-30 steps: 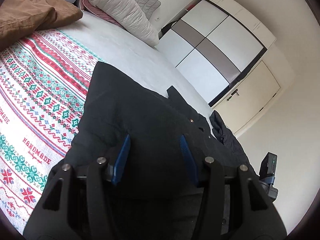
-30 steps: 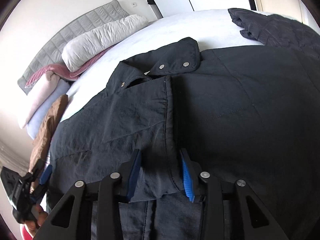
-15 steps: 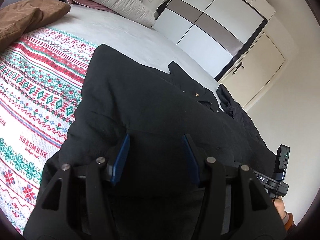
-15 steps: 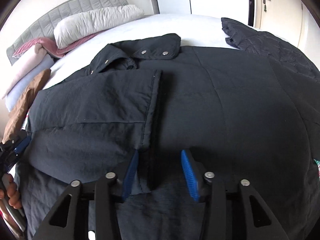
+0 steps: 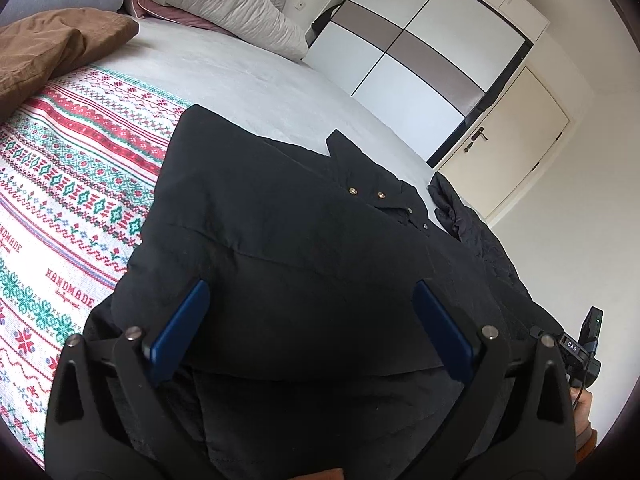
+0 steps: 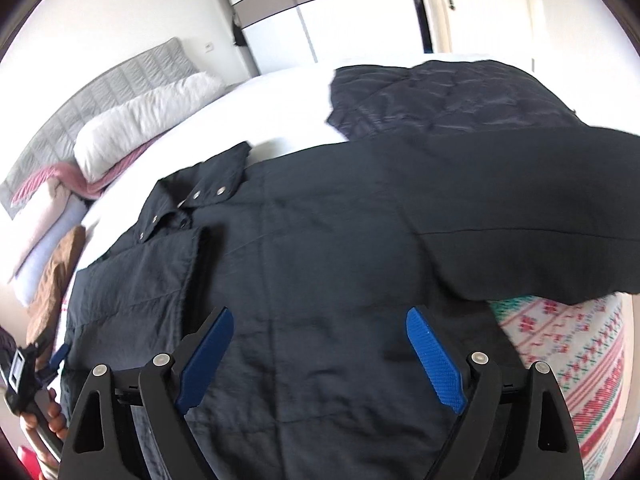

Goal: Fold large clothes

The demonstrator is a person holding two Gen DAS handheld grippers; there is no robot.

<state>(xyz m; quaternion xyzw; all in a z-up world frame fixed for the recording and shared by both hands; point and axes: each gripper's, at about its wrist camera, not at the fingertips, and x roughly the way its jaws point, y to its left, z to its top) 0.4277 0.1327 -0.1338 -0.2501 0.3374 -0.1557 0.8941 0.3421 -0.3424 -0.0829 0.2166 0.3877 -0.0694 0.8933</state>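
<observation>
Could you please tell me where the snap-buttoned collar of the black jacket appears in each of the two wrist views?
Left wrist view: the black jacket's snap-buttoned collar lies right of centre, above the open left claw.
Right wrist view: the collar lies left of centre, above the open right claw.
Shared landmark: the long white pillow by the headboard.

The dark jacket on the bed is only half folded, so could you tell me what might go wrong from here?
1. Both the left gripper and the right gripper are open, so the dark jacket lies loose and the folded panel could slide open.
2. Its right sleeve is spread outward, and a careless pinch might bunch it.
3. A second dark garment touches it and could snag.
</observation>
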